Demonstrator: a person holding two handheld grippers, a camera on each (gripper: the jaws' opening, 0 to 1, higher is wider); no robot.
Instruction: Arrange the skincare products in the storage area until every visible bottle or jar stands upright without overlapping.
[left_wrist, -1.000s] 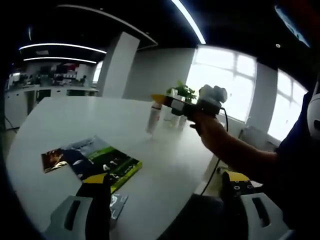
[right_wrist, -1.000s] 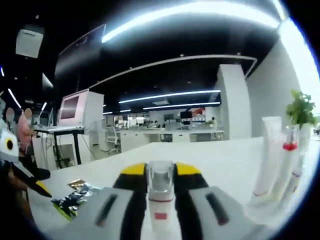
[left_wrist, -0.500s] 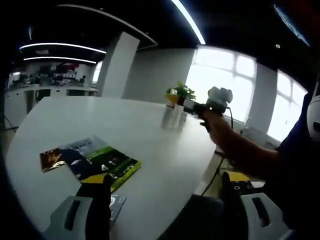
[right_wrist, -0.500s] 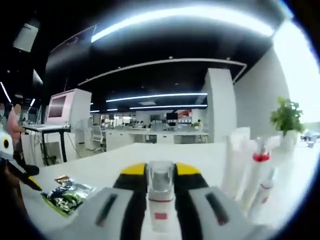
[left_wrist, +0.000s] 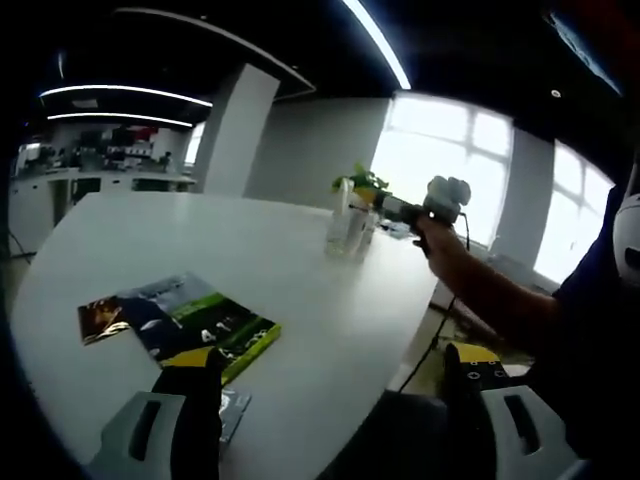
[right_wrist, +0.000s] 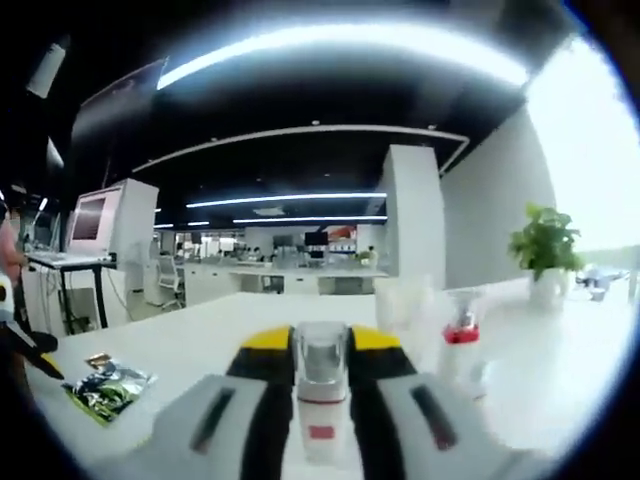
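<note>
- In the left gripper view, the left gripper rises from the 6 o'clock edge with its two jaws spread wide and nothing between them; one jaw stands over the white table, the other beyond the table's edge.
- In the same view, the right gripper sits at about 1 o'clock, held in a person's hand, just beside a cluster of skincare products.
- The cluster stands upright on the far part of the table, in front of a potted plant.
- A magazine lies flat on the table at 8 o'clock, well apart from the bottles.
- In the right gripper view, the right gripper is clamped narrowly around a small clear-capped bottle, held upright between the jaws at 6 o'clock.
- Just to its 3 o'clock side stands a red-collared bottle, with a pale tube beside it; blur hides whether they touch.
</note>
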